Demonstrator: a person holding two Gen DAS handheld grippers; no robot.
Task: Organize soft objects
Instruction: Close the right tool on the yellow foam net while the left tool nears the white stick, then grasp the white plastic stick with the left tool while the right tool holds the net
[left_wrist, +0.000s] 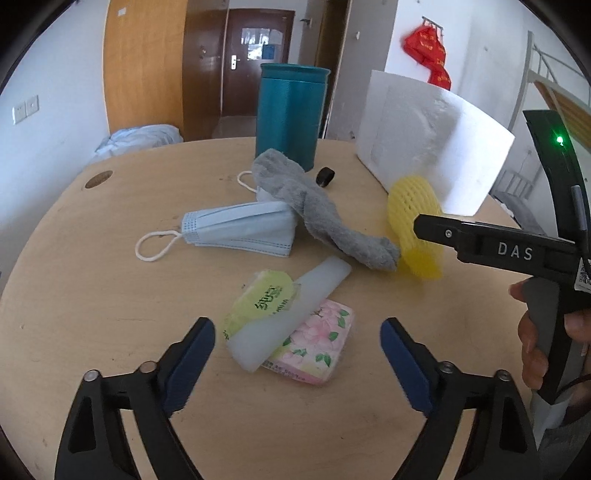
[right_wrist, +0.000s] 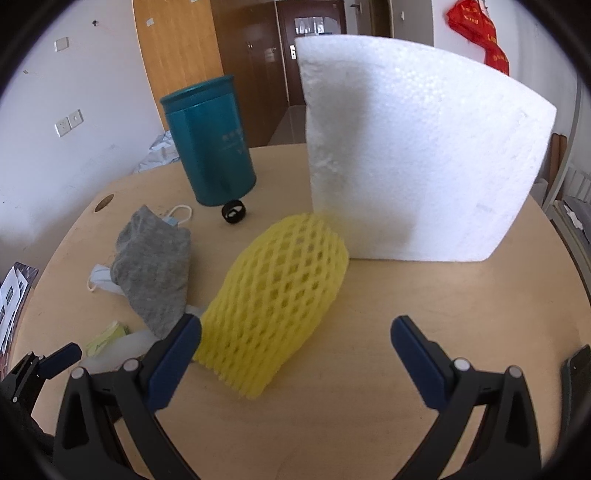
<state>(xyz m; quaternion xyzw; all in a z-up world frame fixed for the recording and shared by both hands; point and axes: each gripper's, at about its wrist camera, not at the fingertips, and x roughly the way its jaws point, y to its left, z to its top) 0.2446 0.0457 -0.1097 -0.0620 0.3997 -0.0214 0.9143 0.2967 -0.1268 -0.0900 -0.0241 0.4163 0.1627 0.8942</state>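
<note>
The left tongs (left_wrist: 297, 336) hang released above the tabletop (left_wrist: 92, 288), with nothing gripped. Just ahead of them lies a white foam strip (left_wrist: 291, 314) across a green tissue pack (left_wrist: 258, 299) and a flowered tissue pack (left_wrist: 317, 343). Farther off, a grey cloth (left_wrist: 317, 210) drapes over a blue face mask (left_wrist: 240, 229). The right tongs (right_wrist: 295, 339) are also released; the yellow foam net (right_wrist: 280, 295) lies between their tips, close by the left pad. A white foam block (right_wrist: 413, 166) and a teal can (right_wrist: 210, 144) stand behind.
</note>
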